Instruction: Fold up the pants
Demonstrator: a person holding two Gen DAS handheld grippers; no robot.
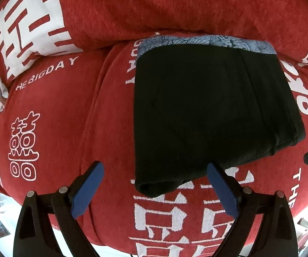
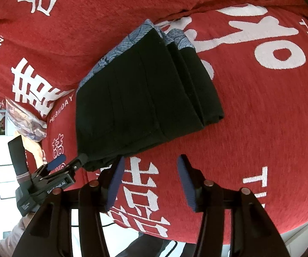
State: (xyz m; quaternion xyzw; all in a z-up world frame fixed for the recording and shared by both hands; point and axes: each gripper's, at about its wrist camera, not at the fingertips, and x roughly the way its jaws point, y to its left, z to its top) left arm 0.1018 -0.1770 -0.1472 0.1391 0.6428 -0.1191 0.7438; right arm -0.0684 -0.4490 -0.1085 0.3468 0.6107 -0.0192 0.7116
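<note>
Black pants (image 1: 207, 111) lie folded into a thick rectangle on the red sofa seat (image 1: 64, 111), with a blue-grey patterned lining showing along the far edge (image 1: 207, 41). My left gripper (image 1: 154, 173) is open and empty, its jaws just short of the near folded corner. In the right wrist view the pants (image 2: 141, 98) lie ahead and to the left. My right gripper (image 2: 149, 167) is open and empty, just in front of the near edge. The left gripper (image 2: 68, 162) shows there at the pants' near-left corner.
The red cover with white characters (image 2: 272, 49) spreads over seat and backrest. A red-and-white cushion (image 1: 25, 27) lies at the far left. A patterned cloth (image 2: 25, 120) sits at the sofa's left end. The seat's front edge (image 1: 175, 250) is right below the grippers.
</note>
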